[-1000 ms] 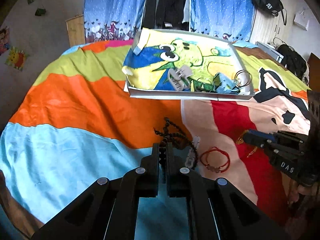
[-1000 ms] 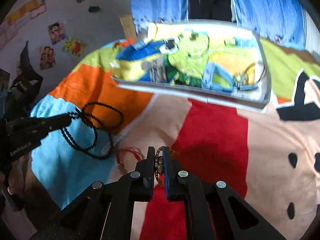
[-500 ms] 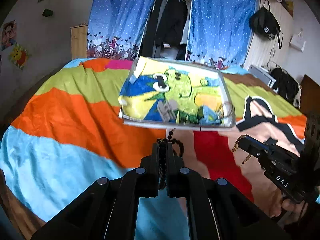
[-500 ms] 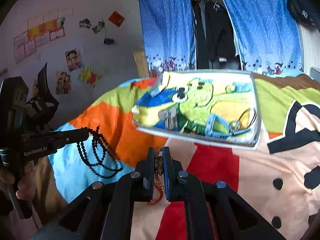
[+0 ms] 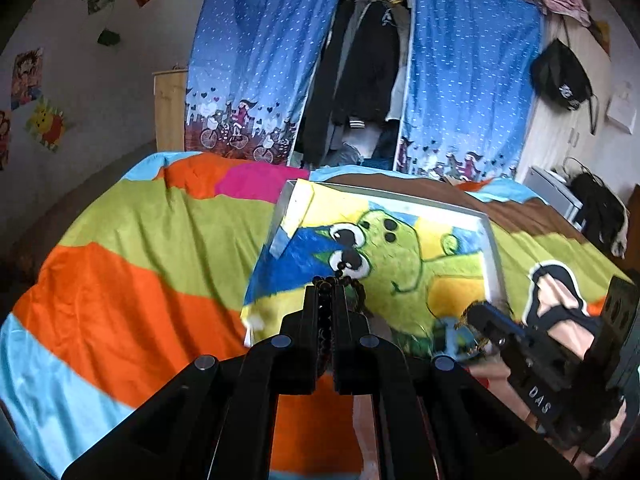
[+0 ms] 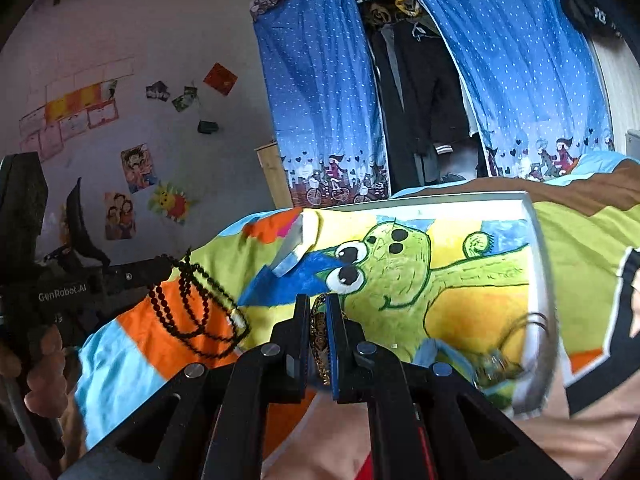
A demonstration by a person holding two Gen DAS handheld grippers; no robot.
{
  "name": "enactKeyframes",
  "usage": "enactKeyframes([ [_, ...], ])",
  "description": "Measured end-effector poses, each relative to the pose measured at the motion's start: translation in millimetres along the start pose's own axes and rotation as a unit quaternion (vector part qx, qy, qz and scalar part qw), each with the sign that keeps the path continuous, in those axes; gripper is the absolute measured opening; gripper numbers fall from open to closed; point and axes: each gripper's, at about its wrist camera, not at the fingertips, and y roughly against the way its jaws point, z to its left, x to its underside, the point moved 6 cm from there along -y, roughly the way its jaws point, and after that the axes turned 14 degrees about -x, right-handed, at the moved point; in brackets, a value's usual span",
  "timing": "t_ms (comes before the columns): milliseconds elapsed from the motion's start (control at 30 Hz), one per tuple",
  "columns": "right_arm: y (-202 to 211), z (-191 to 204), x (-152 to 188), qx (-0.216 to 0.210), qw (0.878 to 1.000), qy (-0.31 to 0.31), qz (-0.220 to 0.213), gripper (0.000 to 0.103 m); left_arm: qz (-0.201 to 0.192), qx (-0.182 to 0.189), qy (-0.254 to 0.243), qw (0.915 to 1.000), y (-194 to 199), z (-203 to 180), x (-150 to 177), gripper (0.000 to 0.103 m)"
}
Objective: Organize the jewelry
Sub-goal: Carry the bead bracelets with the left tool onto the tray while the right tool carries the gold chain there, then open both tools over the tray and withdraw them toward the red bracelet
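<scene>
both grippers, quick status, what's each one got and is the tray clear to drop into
Left gripper shut on black bead necklace, hanging in loops. Right gripper shut on gold chain. Tray ahead; its near right corner already holds jewelry, the middle looks bare.

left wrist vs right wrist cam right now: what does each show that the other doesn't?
Only the left wrist view: the black bag hanging on the right wall.

Only the right wrist view: the black bead necklace dangling in loops from the left gripper, and the gold chain bracelet pinched in the right gripper.

Both: the shallow white tray with a green cartoon drawing, blue dotted curtains, striped bedspread.
</scene>
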Motion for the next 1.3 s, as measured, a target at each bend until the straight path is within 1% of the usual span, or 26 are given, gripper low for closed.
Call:
enactKeyframes([
  [133,-25.3,-21.1,9.8,0.012,1.0,-0.003,0.02,0.008,0.025,-0.001,0.006,0.9997,-43.2,-1.3,2.0,0.003],
  [267,-44.4,-39.5,28.3,0.018,0.998,-0.018,0.055,0.008,0.062,-0.006,0.001,0.9981,-78.8,-4.6,22.4,0.003],
  [333,-50.5,-47.2,39.6,0.025,0.997,-0.026,0.072,0.008,0.076,-0.008,-0.002,0.9971,-90.5,-5.6,31.8,0.003],
  [500,-54.1,-57.1,54.0,0.03,0.994,-0.037,0.095,0.008,0.102,-0.011,0.001,0.9947,-105.9,-4.5,48.1,0.003],
  [700,-53.3,-59.6,57.0,0.042,0.993,-0.037,0.105,0.009,0.131,-0.02,-0.003,0.9912,-112.0,-2.3,55.6,0.004],
  [767,-51.6,-59.9,56.6,0.047,0.993,-0.035,0.106,0.009,0.139,-0.022,0.0,0.99,-109.6,-2.0,56.6,0.006],
  [800,-51.2,-60.3,55.6,0.049,0.992,-0.034,0.107,0.012,0.143,-0.024,0.001,0.9894,-108.1,-1.9,56.6,0.014],
  [833,-48.7,-59.6,54.2,0.053,0.993,-0.03,0.104,0.014,0.147,-0.026,0.001,0.9889,-105.6,-1.5,56.0,0.029],
  [867,-46.3,-58.2,51.9,0.052,0.993,-0.026,0.101,0.018,0.145,-0.028,0.004,0.9891,-101.6,-0.5,54.4,0.038],
  [900,-43.4,-56.2,49.5,0.053,0.994,-0.021,0.097,0.024,0.141,-0.028,0.009,0.9896,-97.5,0.6,52.3,0.05],
  [933,-42.3,-55.3,47.0,0.056,0.994,-0.017,0.094,0.027,0.128,-0.028,0.018,0.9912,-90.1,2.4,49.0,0.055],
  [967,-36.3,-52.2,42.6,0.06,0.995,-0.011,0.085,0.034,0.115,-0.024,0.026,0.9927,-82.0,3.6,45.5,0.056],
  [1033,-25.9,-47.2,34.6,0.064,0.995,-0.004,0.07,0.038,0.105,-0.021,0.033,0.9938,-69.6,4.3,40.7,0.06],
  [1067,-22.8,-45.5,31.0,0.067,0.996,-0.001,0.066,0.042,0.1,-0.023,0.036,0.9941,-62.2,4.9,38.3,0.062],
  [1100,-14.4,-41.8,25.6,0.072,0.996,0.005,0.056,0.048,0.095,-0.024,0.038,0.9944,-57.0,5.5,36.6,0.065],
  [1133,-10.9,-39.8,22.3,0.075,0.996,0.008,0.051,0.051,0.087,-0.028,0.042,0.9949,-48.4,6.3,34.4,0.069],
  [1167,-1.1,-35.0,16.9,0.079,0.996,0.014,0.039,0.058,0.081,-0.03,0.046,0.9953,-41.8,6.7,32.4,0.071],
  [1200,4.6,-31.4,13.4,0.081,0.996,0.019,0.031,0.065,0.073,-0.033,0.05,0.9955,-32.8,7.7,30.7,0.077],
  [1233,13.7,-25.7,8.8,0.081,0.996,0.026,0.02,0.068,0.064,-0.038,0.054,0.9958,-23.5,8.6,29.2,0.081],
  [1267,21.6,-20.6,5.0,0.08,0.996,0.032,0.011,0.071,0.052,-0.042,0.058,0.996,-13.2,9.3,27.8,0.084],
  [1300,28.8,-15.7,1.2,0.079,0.996,0.037,0.003,0.076,0.042,-0.045,0.06,0.9963,-4.6,9.9,25.9,0.088],
])
